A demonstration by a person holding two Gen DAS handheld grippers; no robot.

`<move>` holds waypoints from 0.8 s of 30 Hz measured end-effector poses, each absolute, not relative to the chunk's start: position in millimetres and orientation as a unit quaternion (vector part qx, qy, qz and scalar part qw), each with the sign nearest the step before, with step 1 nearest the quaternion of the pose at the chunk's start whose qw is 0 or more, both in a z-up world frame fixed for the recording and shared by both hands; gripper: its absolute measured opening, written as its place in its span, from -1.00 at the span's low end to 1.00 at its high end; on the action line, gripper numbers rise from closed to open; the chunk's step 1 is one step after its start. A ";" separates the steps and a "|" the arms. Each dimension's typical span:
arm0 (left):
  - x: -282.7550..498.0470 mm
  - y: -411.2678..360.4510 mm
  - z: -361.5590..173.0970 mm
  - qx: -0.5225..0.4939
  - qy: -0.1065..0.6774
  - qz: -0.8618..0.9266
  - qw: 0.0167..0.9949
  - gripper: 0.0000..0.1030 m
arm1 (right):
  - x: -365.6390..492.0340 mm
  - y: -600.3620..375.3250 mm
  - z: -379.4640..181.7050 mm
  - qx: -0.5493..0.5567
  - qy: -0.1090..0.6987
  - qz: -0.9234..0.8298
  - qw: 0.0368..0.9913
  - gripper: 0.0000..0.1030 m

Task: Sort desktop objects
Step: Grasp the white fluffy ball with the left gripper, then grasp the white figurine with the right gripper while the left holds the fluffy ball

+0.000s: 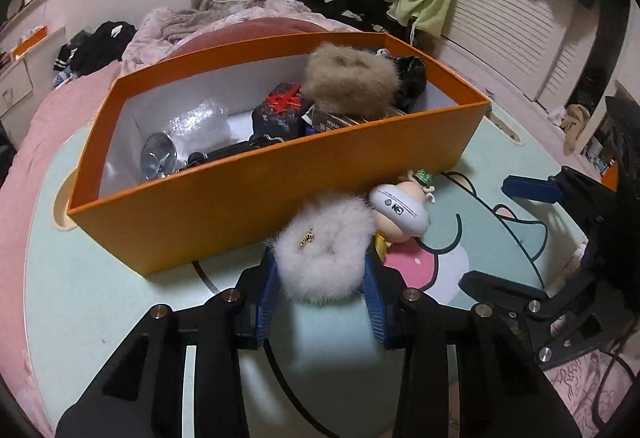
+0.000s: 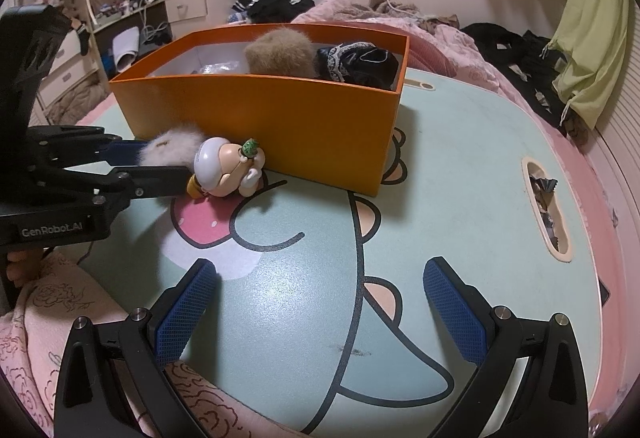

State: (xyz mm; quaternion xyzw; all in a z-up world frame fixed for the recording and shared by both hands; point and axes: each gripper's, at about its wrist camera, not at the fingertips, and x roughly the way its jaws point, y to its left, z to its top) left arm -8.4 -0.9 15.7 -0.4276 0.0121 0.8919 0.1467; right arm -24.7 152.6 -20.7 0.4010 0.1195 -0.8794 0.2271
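Note:
My left gripper is shut on a white fluffy pompom with a small gold charm, low over the table just in front of the orange box. The pompom also shows in the right wrist view, held between the left fingers. A toy figurine with a white cap lies on the table beside it, against the box wall. My right gripper is open and empty above the table's cartoon print. It shows at the right edge of the left wrist view.
The box holds a brown fur piece, a black lacy item, a dark packet with red ribbon, a clear plastic bag and a metal disc. Pink bedding with clothes lies behind. A slot is cut in the table's right side.

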 end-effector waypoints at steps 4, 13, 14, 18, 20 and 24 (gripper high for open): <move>10.6 -10.1 26.8 -0.403 0.010 0.906 0.128 -0.24 | -24.4 152.0 -20.8 0.401 0.120 -0.879 0.227 1.00; 41.5 -18.2 12.8 -0.406 0.023 0.909 0.091 -0.18 | -22.3 149.0 -17.0 0.399 0.116 -0.880 0.232 0.98; 41.0 -18.2 12.5 -0.407 0.026 0.909 0.089 -0.18 | -21.6 147.5 -15.0 0.396 0.116 -0.880 0.234 0.94; 37.3 -15.1 11.9 -0.404 0.036 0.910 0.087 -0.15 | -22.6 134.0 -0.1 0.382 0.122 -0.880 0.256 0.93; 38.0 -17.5 10.2 -0.403 0.030 0.910 0.092 -0.15 | -27.1 120.4 8.6 0.374 0.137 -0.880 0.257 0.92; 41.1 -19.0 8.1 -0.396 0.025 0.913 0.090 -0.22 | -47.4 92.0 11.6 0.406 0.128 -0.864 0.269 0.79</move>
